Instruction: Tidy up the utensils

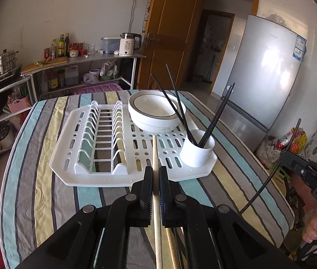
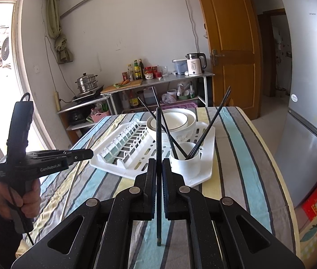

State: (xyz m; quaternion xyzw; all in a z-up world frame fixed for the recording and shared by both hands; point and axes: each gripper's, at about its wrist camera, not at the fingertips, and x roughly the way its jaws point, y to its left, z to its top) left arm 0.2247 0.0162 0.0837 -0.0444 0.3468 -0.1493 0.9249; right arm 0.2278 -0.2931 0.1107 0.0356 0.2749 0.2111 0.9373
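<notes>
The left hand-held gripper [image 1: 155, 172] is clamped on a wooden chopstick [image 1: 155, 150]; the right hand-held gripper [image 2: 159, 165] is clamped on a black chopstick [image 2: 158, 134]. The white cup [image 1: 197, 151] stands at the drying rack's [image 1: 104, 177] right corner. Lower each tip-first into the cup — one at a time — avoiding the black chopsticks already leaning inside.

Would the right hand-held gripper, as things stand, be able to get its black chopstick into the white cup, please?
Probably yes. The right hand-held gripper holds the black chopstick just short of the white cup, whose mouth is partly free beside the black chopsticks leaning inside it.
</notes>
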